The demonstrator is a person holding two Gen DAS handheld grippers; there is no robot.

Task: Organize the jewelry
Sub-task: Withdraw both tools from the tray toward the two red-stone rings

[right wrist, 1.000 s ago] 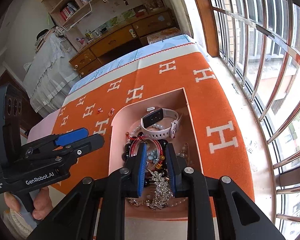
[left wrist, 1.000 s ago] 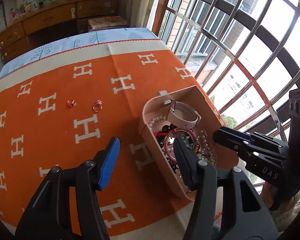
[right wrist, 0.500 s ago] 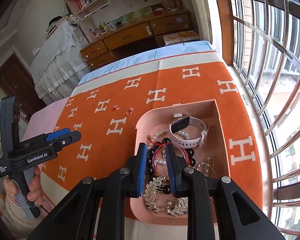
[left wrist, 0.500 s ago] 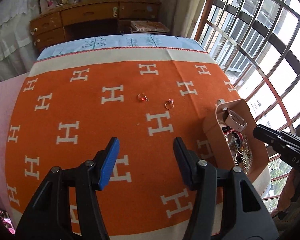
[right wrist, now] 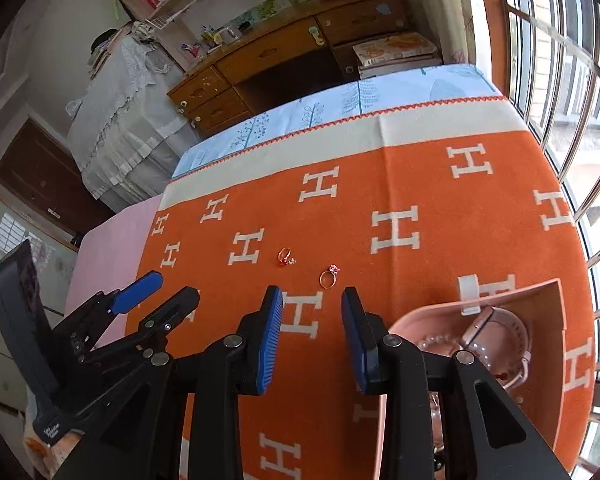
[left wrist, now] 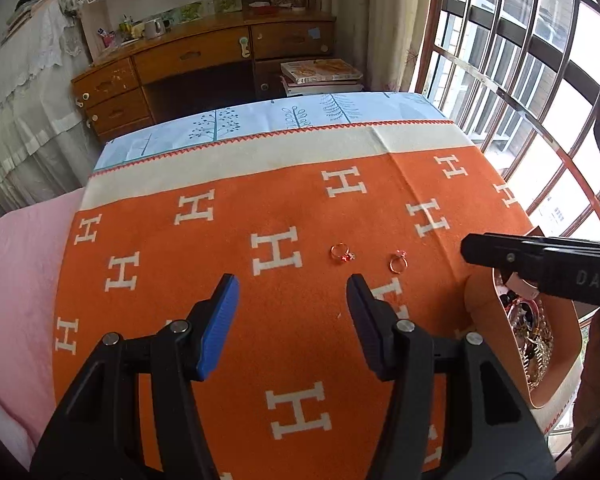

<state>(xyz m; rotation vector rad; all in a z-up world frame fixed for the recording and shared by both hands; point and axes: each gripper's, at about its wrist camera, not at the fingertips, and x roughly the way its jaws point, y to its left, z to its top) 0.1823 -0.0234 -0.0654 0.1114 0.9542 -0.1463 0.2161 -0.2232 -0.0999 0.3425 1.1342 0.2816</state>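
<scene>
Two small gold rings with red stones lie on the orange blanket: one (left wrist: 342,252) (right wrist: 286,257) to the left, one (left wrist: 398,262) (right wrist: 328,277) to the right. A pink jewelry box (left wrist: 480,312) (right wrist: 548,300) holds a pink watch (right wrist: 504,336), pearls and bracelets at the right. My left gripper (left wrist: 292,316) is open and empty, short of the rings. My right gripper (right wrist: 310,328) is open and empty, just short of the right ring, left of the box. It also shows in the left wrist view (left wrist: 540,268), over the box.
The orange blanket with white H marks (left wrist: 260,360) covers the bed, with a pink sheet (left wrist: 16,280) at the left. A barred window (left wrist: 540,80) runs along the right. A wooden desk (left wrist: 204,64) and stacked books (left wrist: 320,74) stand beyond the bed's far end.
My right gripper has opened and swung left off the box toward the rings. My left gripper has turned left and lowered toward the blanket, staying open.
</scene>
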